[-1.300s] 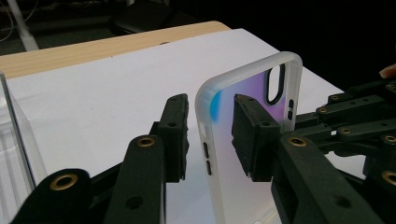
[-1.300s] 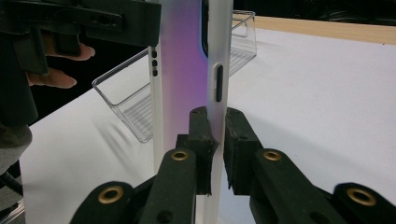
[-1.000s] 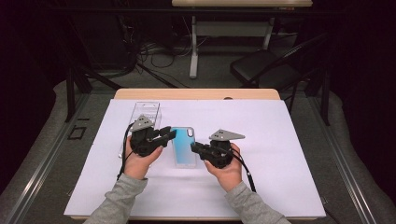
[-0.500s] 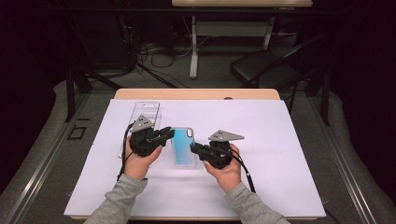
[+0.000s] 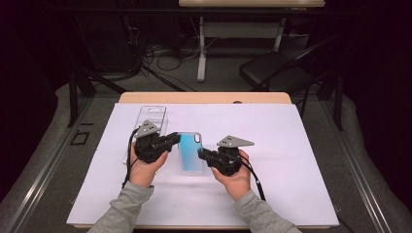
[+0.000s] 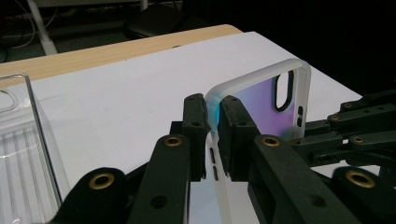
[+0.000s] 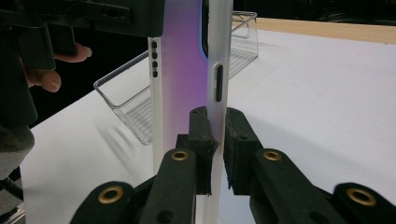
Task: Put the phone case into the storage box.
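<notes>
A white sheet [image 5: 301,160] covers the wooden desk [image 5: 204,97]. A clear ribbed plastic tray [image 5: 151,118] lies just left of the translucent blue-violet phone case [image 5: 190,154] (camera hole far end). The left gripper [image 5: 171,141] has just closed its fingers [image 6: 236,135] onto the case's left rim; the right gripper [image 5: 203,155] pinches the opposite rim.

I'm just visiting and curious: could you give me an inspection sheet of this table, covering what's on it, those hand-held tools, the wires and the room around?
Surface: white sheet over a wooden table.
Job's things: phone case, translucent rim, blue-purple back, held between both tools.
Clutter: clear plastic tray behind the left tool.
Grippers: left tool shut on the case's rim, having just been closing; right tool shut on the opposite rim.
Cables: black cable trailing from the right tool.
Surroundings: dark room, folding chair, floor wires.
</notes>
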Demonstrator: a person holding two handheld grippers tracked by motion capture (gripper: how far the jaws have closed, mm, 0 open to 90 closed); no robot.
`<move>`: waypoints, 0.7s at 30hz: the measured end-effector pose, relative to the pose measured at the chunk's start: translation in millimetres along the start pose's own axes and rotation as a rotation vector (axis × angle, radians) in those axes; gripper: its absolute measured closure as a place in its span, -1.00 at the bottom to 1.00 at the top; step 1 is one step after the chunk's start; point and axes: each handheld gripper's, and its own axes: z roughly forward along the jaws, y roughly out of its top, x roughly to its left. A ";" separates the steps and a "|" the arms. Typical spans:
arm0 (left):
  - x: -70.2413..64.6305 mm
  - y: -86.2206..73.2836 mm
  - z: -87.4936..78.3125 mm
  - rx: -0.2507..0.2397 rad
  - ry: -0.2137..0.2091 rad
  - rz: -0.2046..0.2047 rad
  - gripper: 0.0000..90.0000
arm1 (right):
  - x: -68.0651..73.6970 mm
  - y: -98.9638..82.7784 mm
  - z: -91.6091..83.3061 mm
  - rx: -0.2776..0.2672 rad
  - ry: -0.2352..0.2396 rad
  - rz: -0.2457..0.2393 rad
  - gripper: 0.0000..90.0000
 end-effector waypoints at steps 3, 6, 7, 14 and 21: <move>0.0 0.0 -0.4 0.003 0.001 0.002 0.83 | 0.0 0.1 -0.1 -0.002 0.000 0.001 0.84; 0.0 -0.1 -0.4 0.003 0.003 0.002 0.84 | 0.0 0.1 -0.2 -0.001 -0.001 0.001 0.84; -0.1 -0.1 -0.4 0.003 0.003 0.002 0.84 | 0.1 0.0 -0.1 -0.002 0.000 0.001 0.84; 0.1 -0.1 -1.1 0.001 0.001 -0.002 0.85 | 0.4 0.0 -0.3 -0.001 0.001 0.000 0.84; -0.1 -0.2 -1.5 -0.002 0.002 -0.006 0.85 | 0.6 -0.2 -0.2 -0.004 0.001 0.000 0.84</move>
